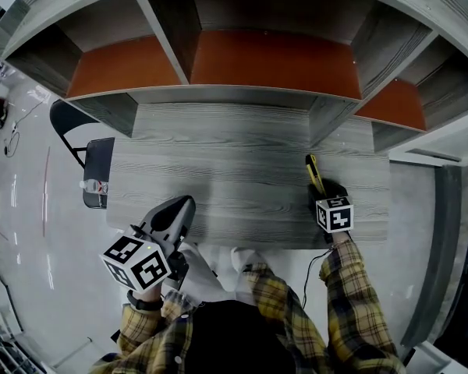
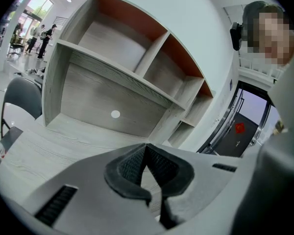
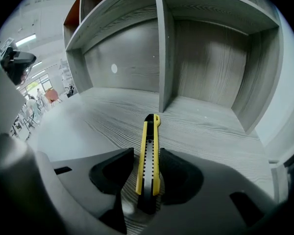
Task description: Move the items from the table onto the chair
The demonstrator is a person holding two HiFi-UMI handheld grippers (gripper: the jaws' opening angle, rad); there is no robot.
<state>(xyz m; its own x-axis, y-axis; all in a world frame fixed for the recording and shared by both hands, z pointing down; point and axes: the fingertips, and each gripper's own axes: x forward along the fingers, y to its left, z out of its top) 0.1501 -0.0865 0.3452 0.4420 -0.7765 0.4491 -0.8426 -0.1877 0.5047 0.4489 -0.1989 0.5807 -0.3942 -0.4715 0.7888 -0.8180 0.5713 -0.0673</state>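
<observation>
A yellow and black utility knife [image 1: 314, 173] lies flat on the grey wood-grain table [image 1: 234, 178], near its right end. My right gripper [image 1: 320, 185] is lowered over the knife's near end. In the right gripper view the knife [image 3: 148, 151] runs lengthwise between the two dark pads of the right gripper [image 3: 147, 169], which stands open around it. My left gripper [image 1: 184, 204] hovers at the table's front left edge. Its jaws are shut with nothing in them, as the left gripper view shows [image 2: 147, 153]. The dark chair [image 1: 100, 162] stands off the table's left end.
A small bottle [image 1: 94, 186] lies on the chair seat. A shelf unit [image 1: 273, 61] with grey dividers and orange backs rises along the table's far side. The chair back [image 2: 20, 96] shows at left in the left gripper view, with people far behind it.
</observation>
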